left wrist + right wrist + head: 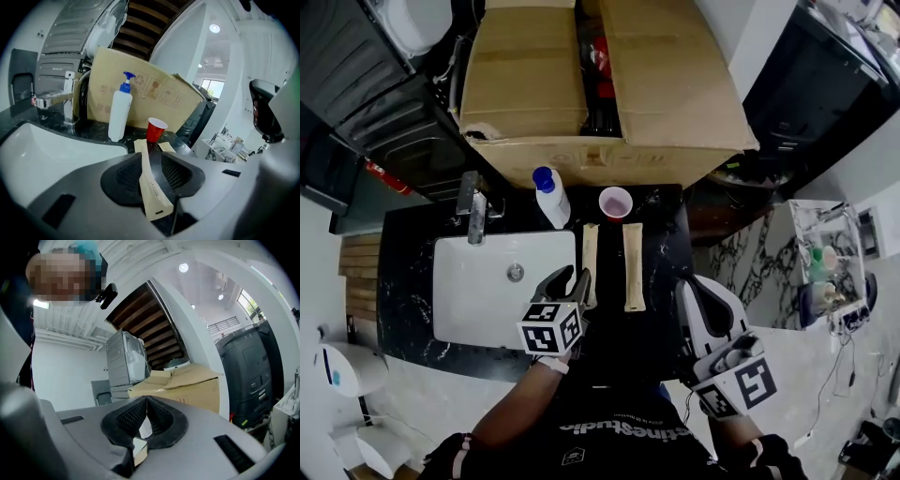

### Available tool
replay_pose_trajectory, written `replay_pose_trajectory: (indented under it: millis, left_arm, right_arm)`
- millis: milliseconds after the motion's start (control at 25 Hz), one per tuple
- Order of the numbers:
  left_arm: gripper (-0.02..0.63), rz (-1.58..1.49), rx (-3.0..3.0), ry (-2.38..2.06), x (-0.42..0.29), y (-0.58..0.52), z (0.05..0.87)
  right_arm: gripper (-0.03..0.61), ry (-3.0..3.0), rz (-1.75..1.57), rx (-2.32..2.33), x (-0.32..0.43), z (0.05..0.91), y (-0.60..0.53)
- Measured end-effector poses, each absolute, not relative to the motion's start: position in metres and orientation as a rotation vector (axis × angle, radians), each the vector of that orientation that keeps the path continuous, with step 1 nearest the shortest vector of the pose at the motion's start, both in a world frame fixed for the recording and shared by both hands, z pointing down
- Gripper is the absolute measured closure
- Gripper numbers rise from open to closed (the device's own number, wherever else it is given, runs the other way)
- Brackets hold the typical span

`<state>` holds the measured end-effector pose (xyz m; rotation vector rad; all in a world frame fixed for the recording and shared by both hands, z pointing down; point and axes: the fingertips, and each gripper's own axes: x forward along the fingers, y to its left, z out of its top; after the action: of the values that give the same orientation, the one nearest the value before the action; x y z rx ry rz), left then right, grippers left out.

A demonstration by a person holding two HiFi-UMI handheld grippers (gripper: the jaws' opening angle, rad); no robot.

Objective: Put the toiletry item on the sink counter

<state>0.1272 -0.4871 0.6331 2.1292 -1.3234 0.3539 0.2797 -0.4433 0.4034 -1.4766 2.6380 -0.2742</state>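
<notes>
Two long tan paper-wrapped toiletry packets lie side by side on the black sink counter (pixel 661 244), to the right of the white basin (pixel 469 291). My left gripper (pixel 570 278) stands open over the near end of the left packet (pixel 590 262). In the left gripper view this packet (pixel 149 183) runs flat between the spread jaws, and the pads do not press on it. The right packet (pixel 633 267) lies apart from it. My right gripper (pixel 698 289) hangs off the counter's right edge with its jaw tips (pixel 146 399) together; a small white and tan bit shows behind them.
A white pump bottle (pixel 551 197) and a red cup (pixel 615 202) stand at the counter's back edge. The faucet (pixel 476 214) is at the basin's back left. A big cardboard box (pixel 675 84) sits behind the counter. A wire shelf (pixel 825 262) stands at the right.
</notes>
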Motion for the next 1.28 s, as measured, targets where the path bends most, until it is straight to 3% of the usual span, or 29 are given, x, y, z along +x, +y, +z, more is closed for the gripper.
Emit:
replay_pose_trajectory:
  millis: [200, 400, 720, 1280]
  left_arm:
    - [0.491, 0.288, 2.272, -1.32, 0.1, -0.463, 0.584]
    - [0.557, 0.231, 2.394, -1.364, 0.053, -0.434, 0.538]
    - [0.595, 0.088, 2.5, -1.38, -0.021, -0.358, 0.492]
    - [0.598, -0.27, 2.858, -1.198, -0.08, -0.235, 0.382]
  right_arm:
    - [0.54, 2.671, -0.201, -1.487, 0.26, 0.389, -0.416]
    - [0.54, 2.653, -0.122, -1.473, 0.233, 0.365, -0.386]
    - [0.54, 2.647, -0.001, -1.451, 0.174, 0.33, -0.314]
    - [0.54, 2.644, -0.025, -1.513, 0.116, 0.319, -0.194]
